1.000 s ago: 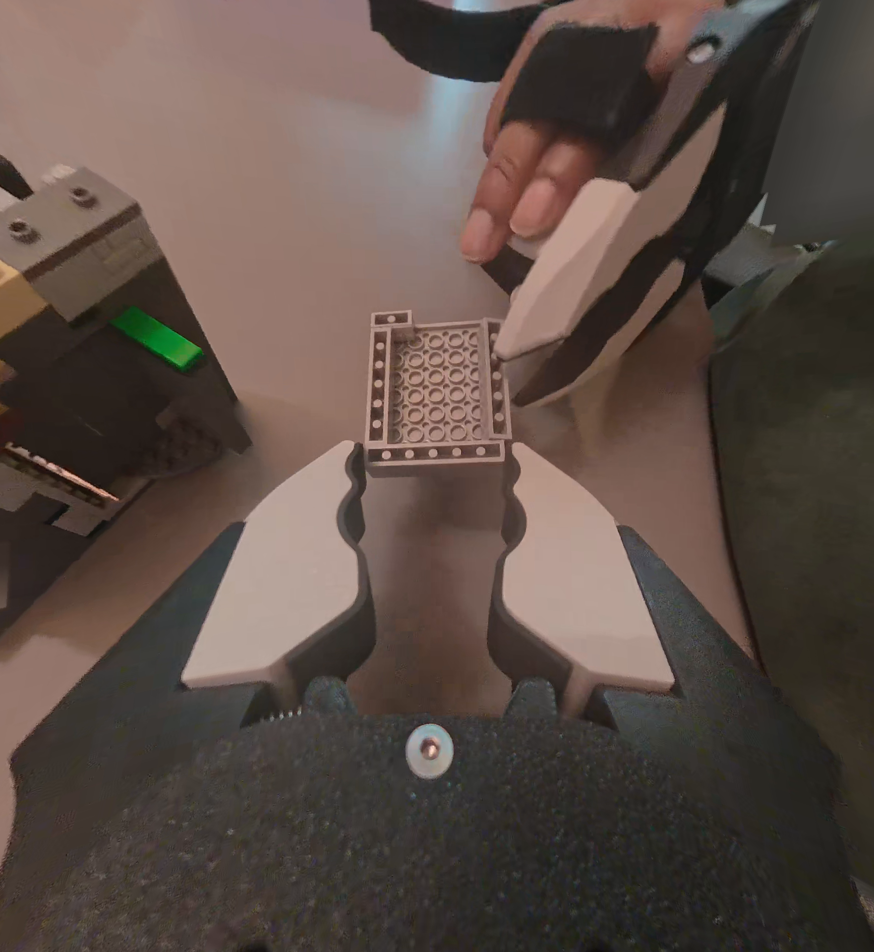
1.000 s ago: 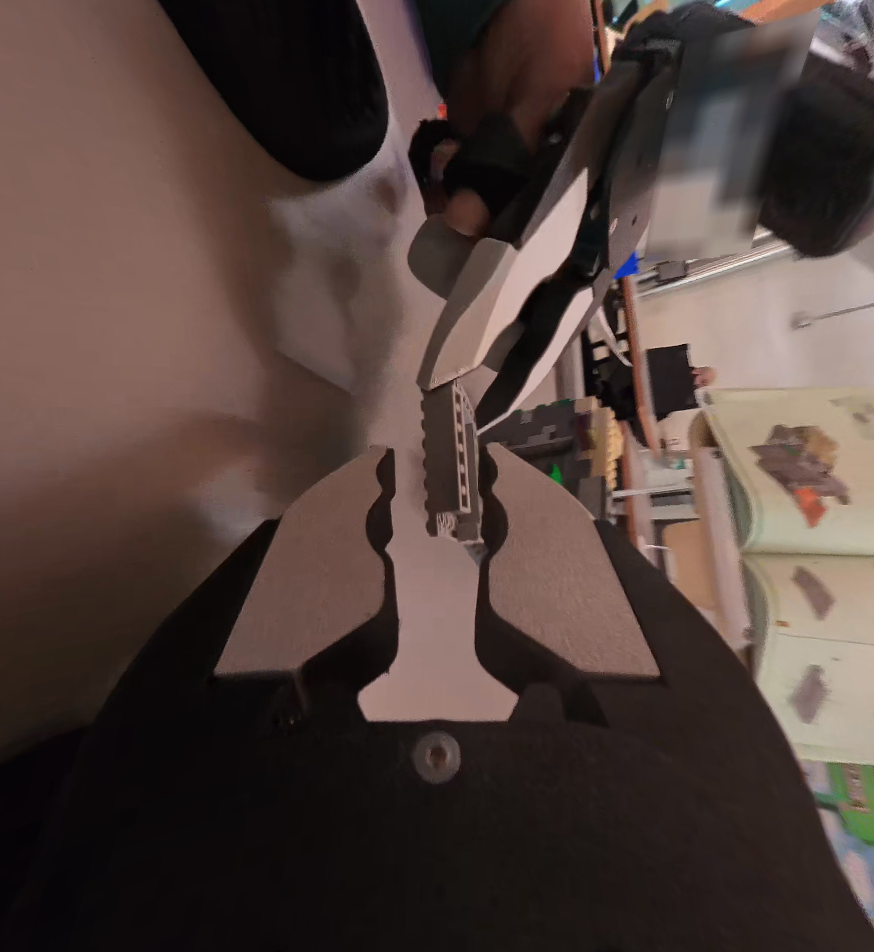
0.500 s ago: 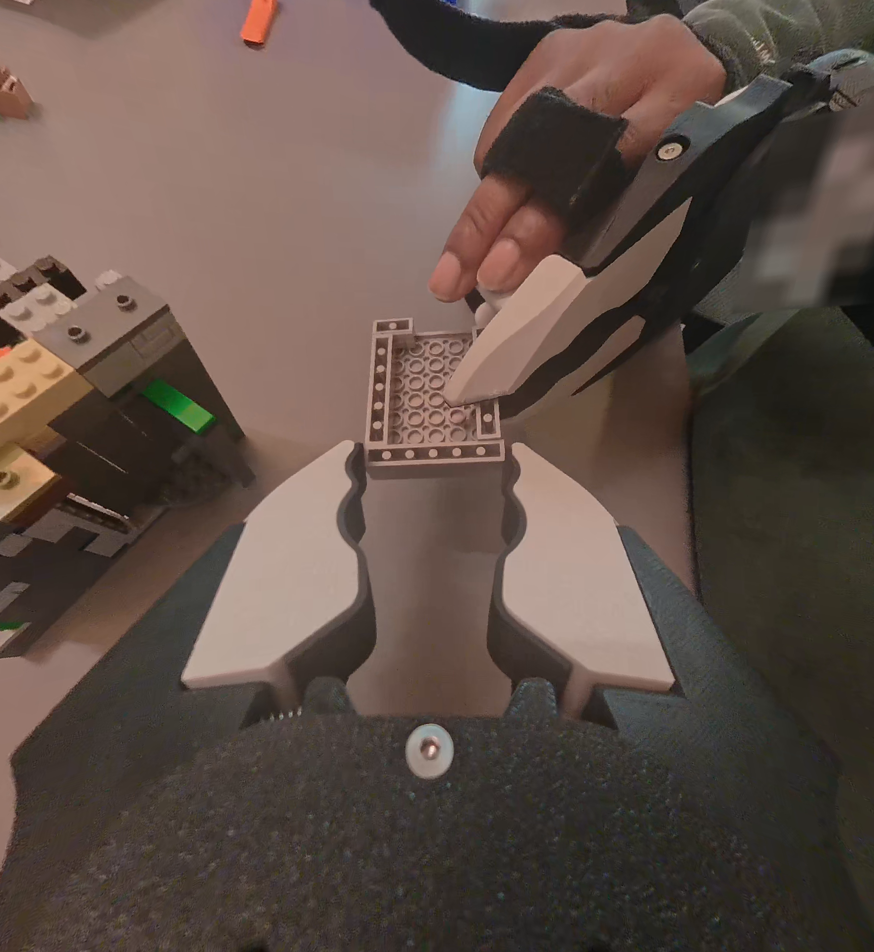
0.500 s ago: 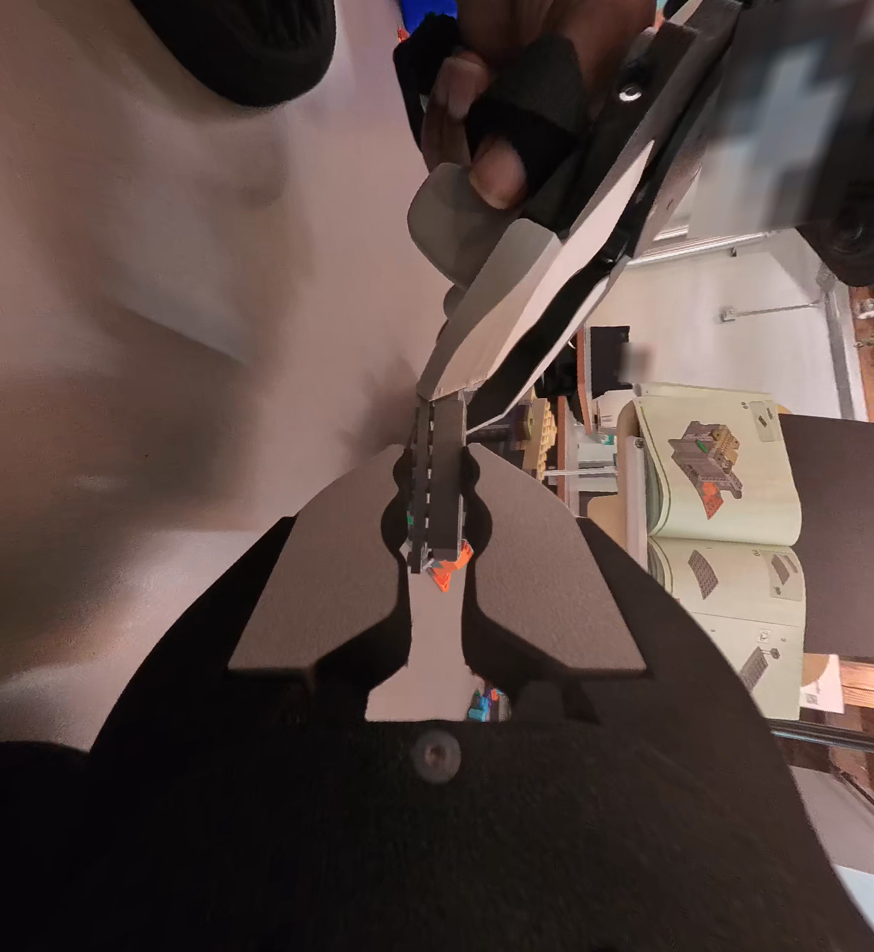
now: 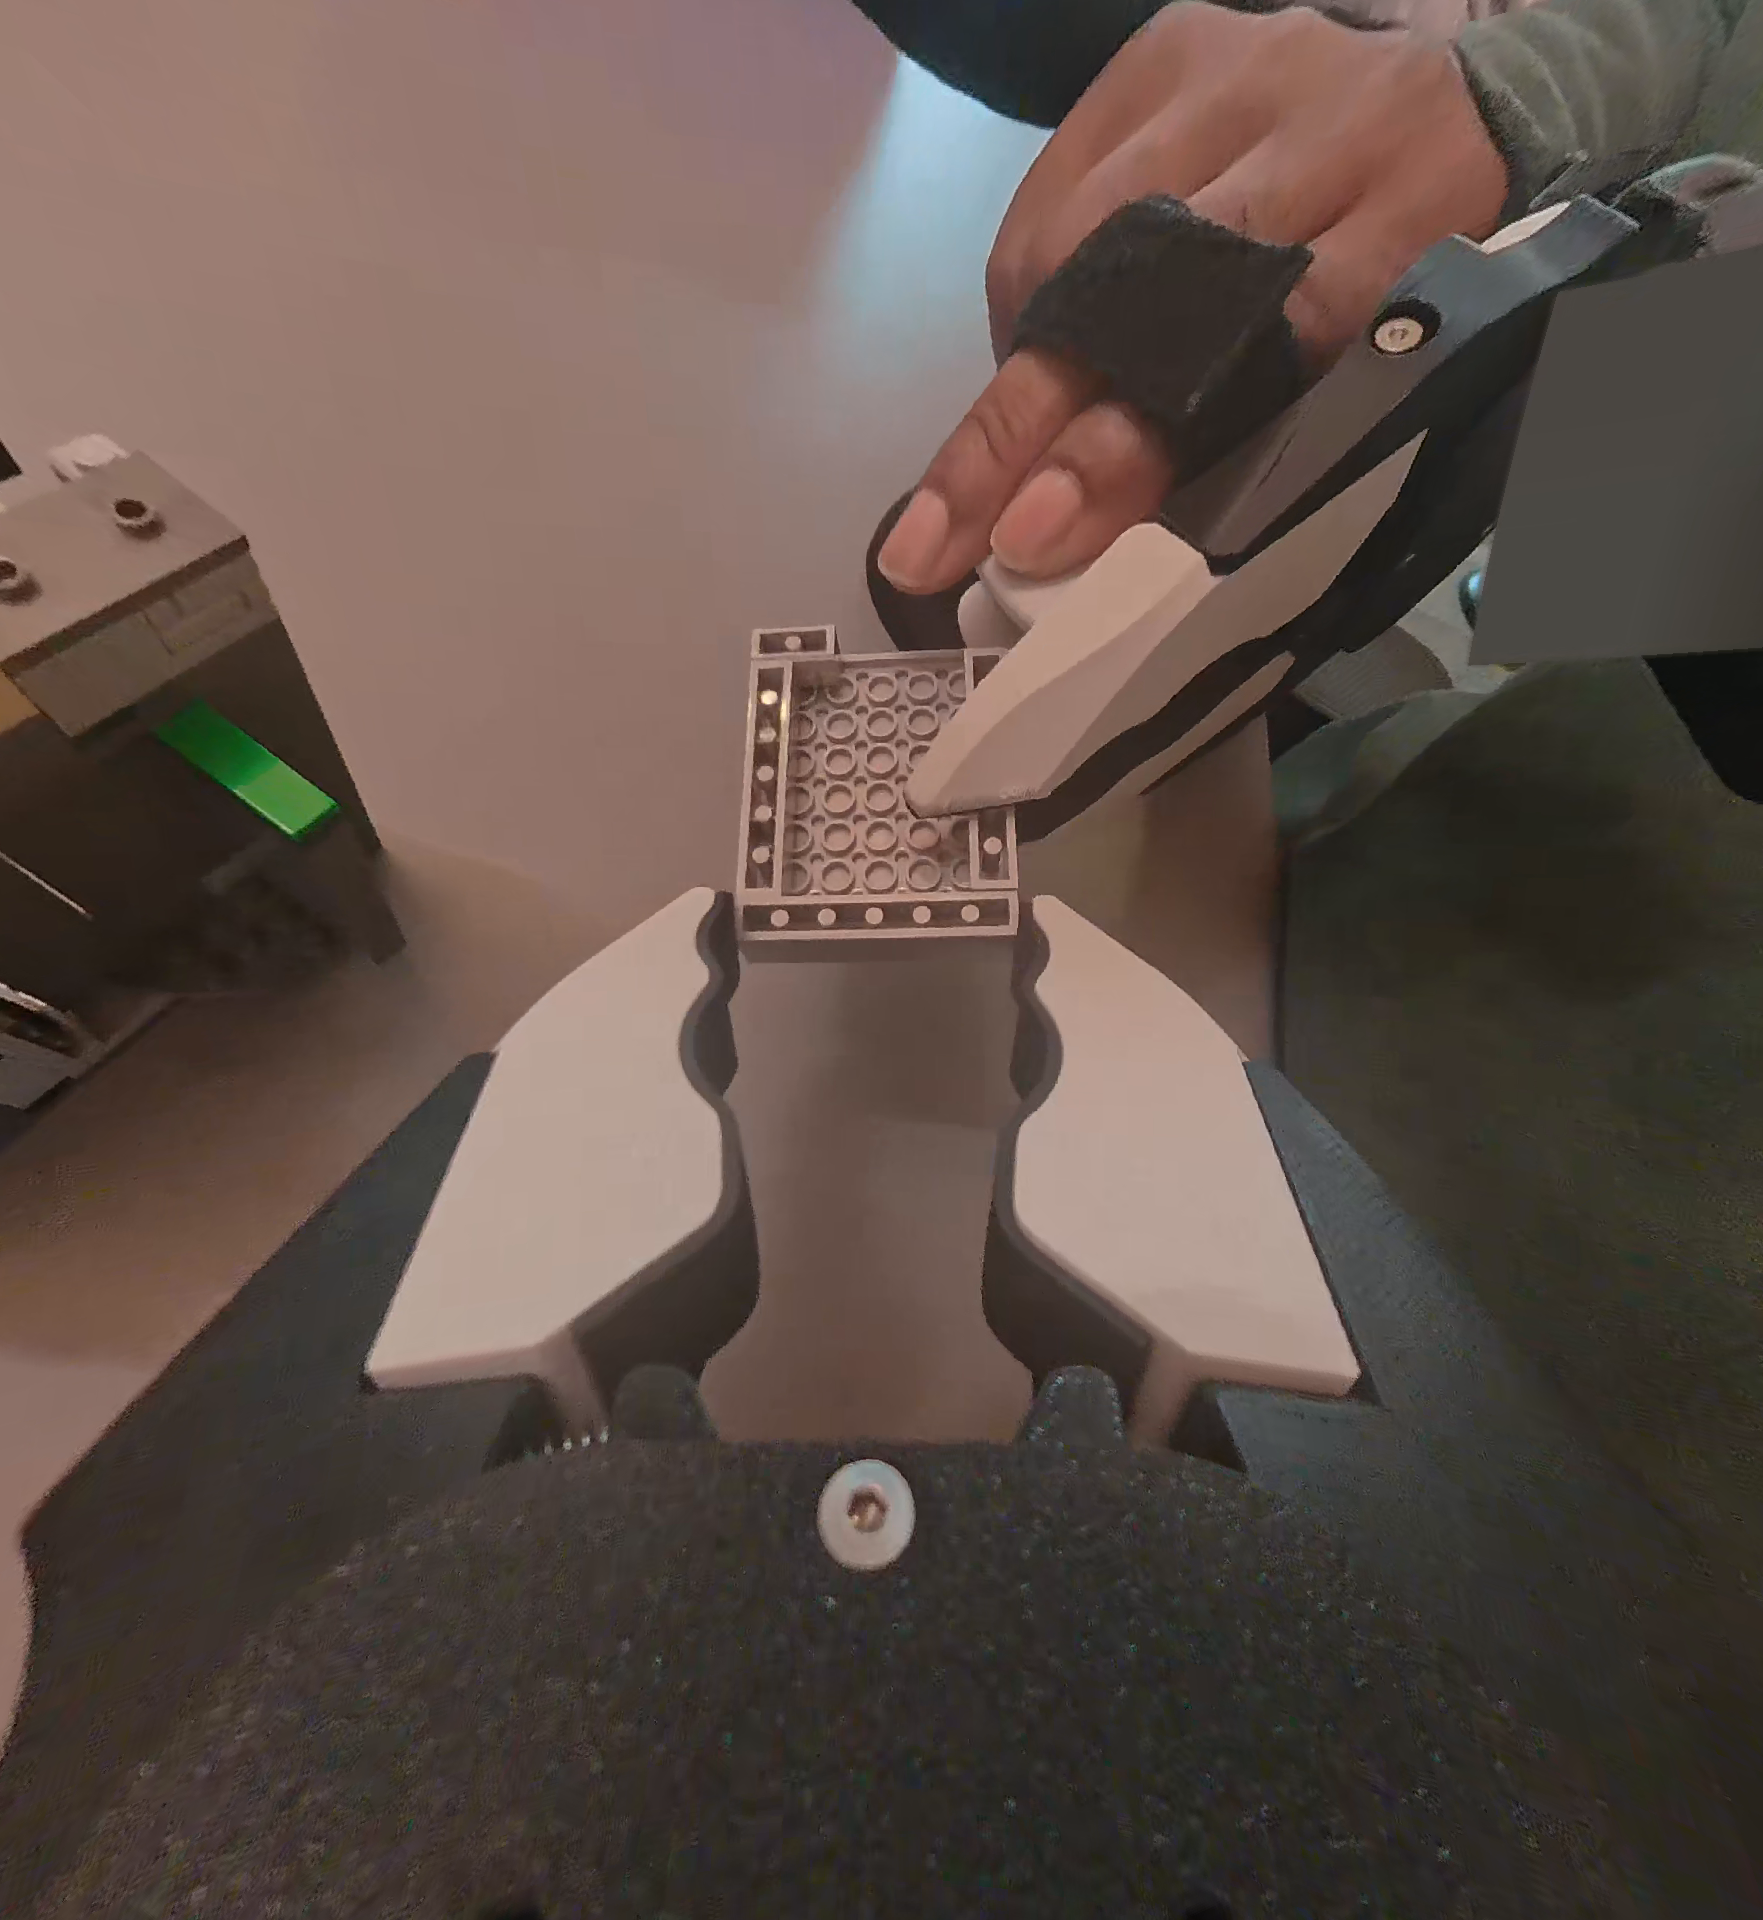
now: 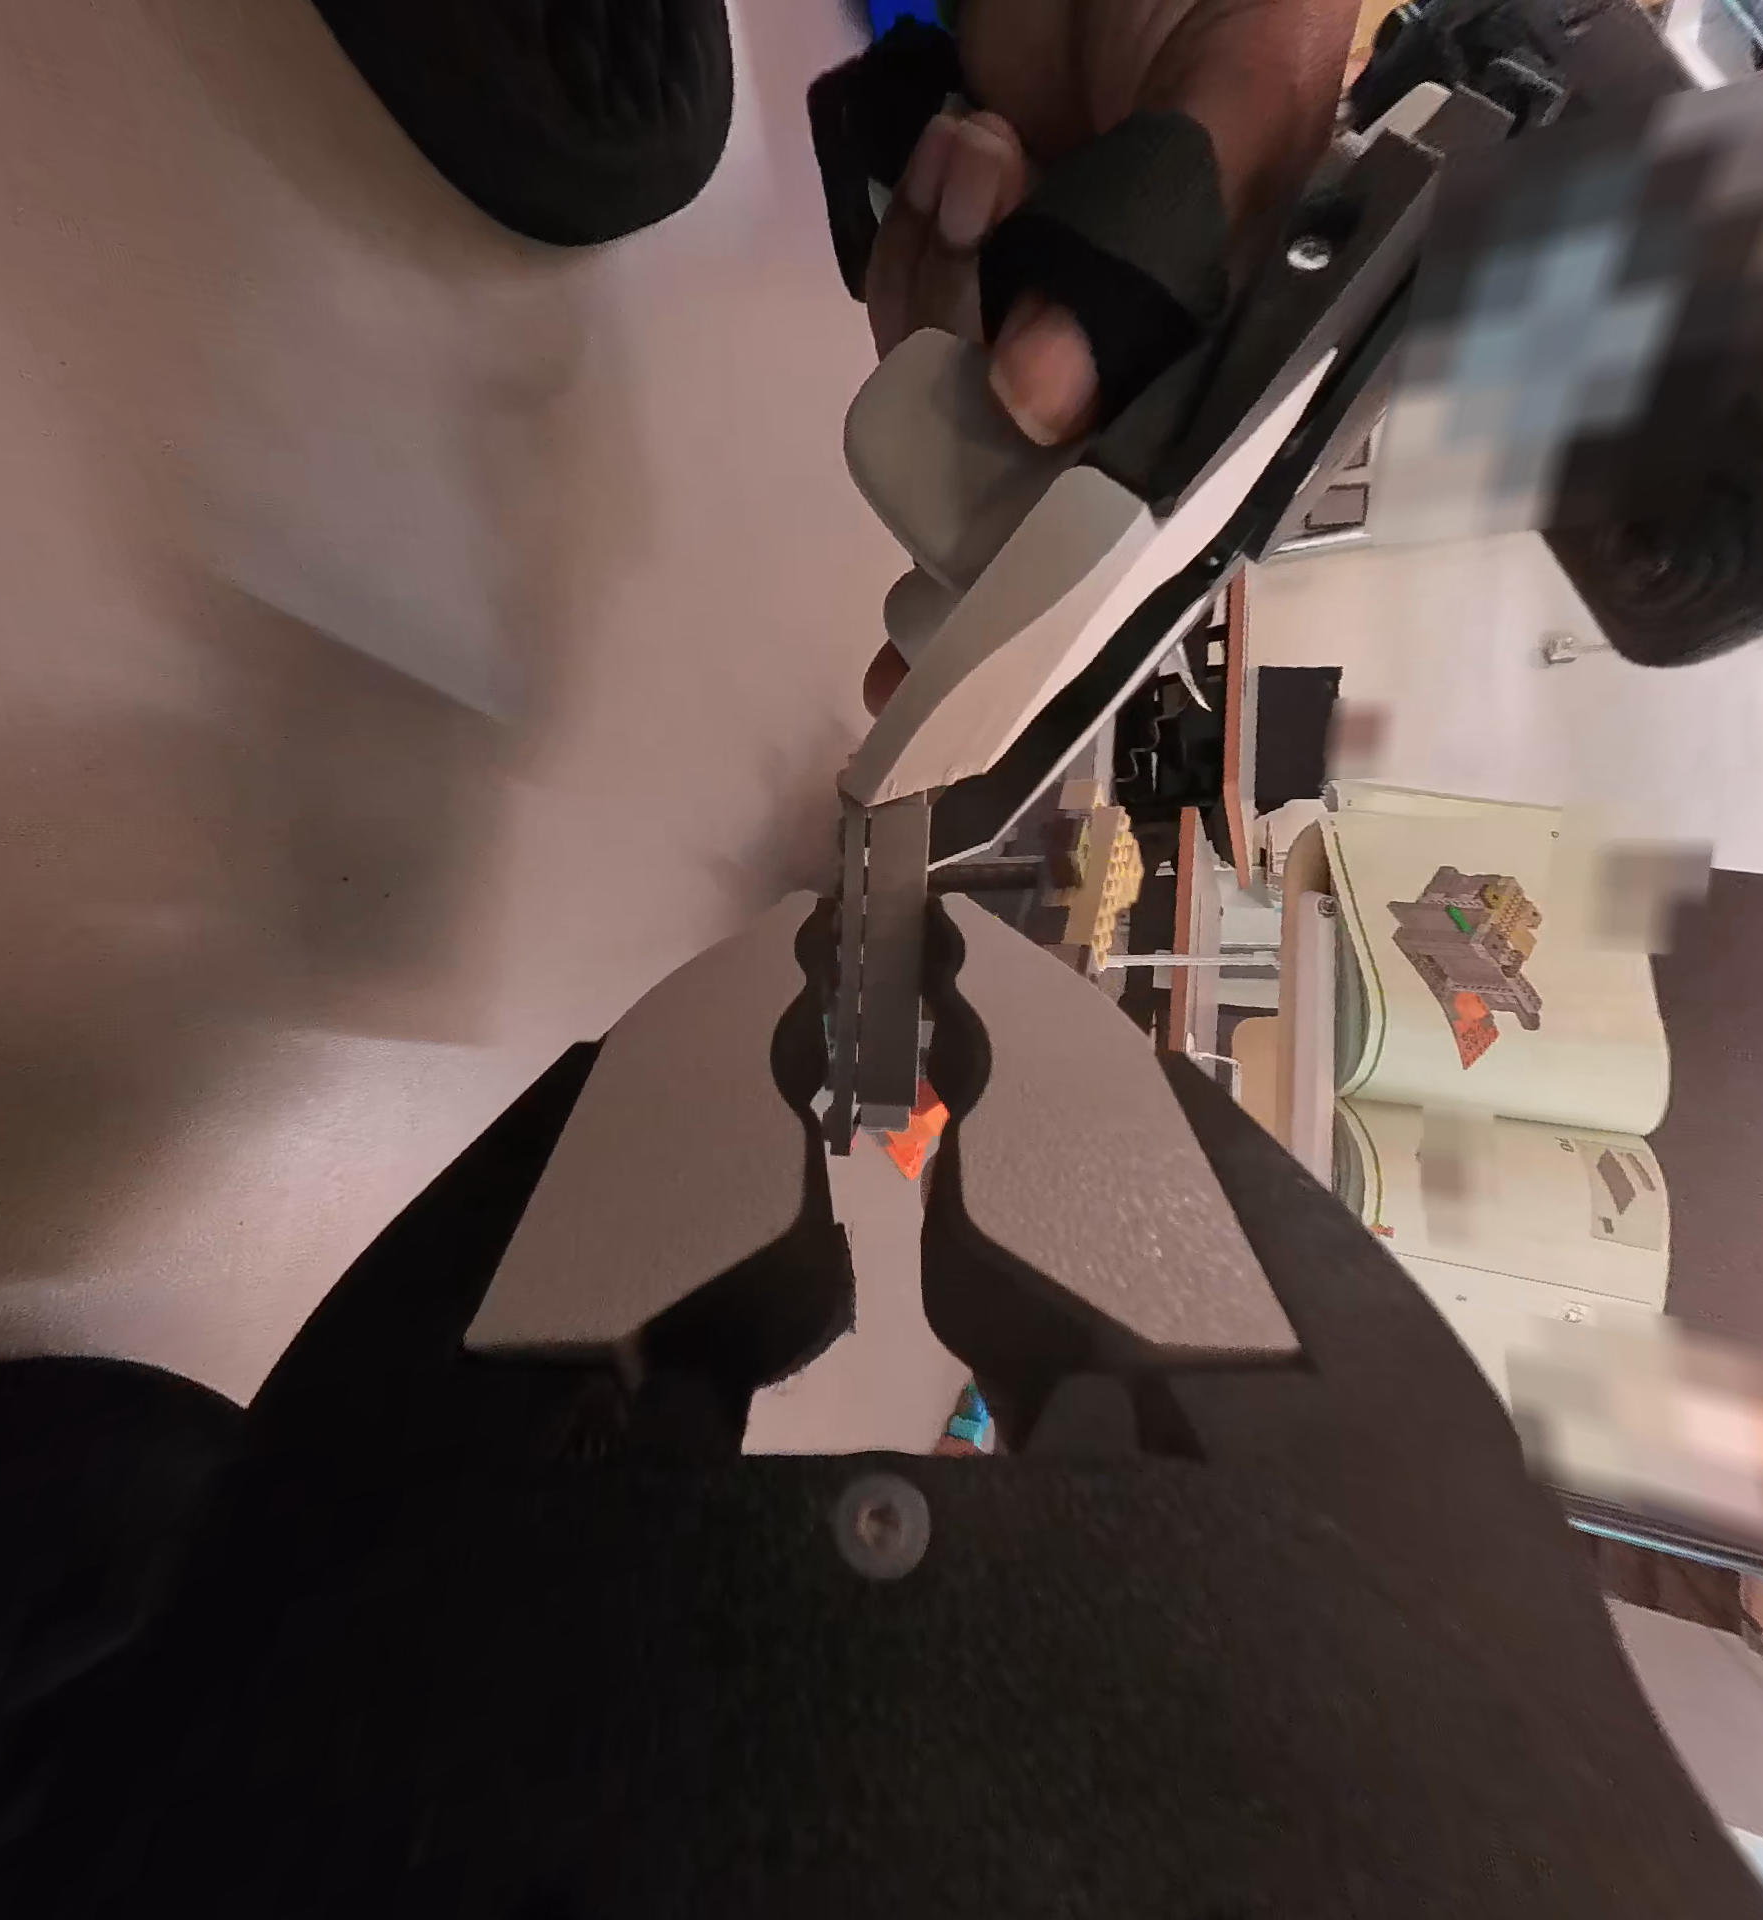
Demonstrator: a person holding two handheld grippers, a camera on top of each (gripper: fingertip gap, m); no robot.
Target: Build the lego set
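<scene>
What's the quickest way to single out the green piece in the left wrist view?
Start at the big dark-grey and tan brick building at the left edge. On its slanted dark wall facing the grey plate lies a flat green tile. It is the only bright, glossy green part there.

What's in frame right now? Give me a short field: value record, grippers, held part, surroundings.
left gripper: jaws wide, fingertips at both sides of the grey plate's near edge, apparently gripping it
right gripper: closed on the plate edge, pads on both faces
held part: grey studded plate assembly, underside facing the left camera, held off the table
hands: right hand on its gripper, black finger strap
nearby: grey, tan and green brick build to the left; open instruction booklet; orange brick behind the plate
</scene>
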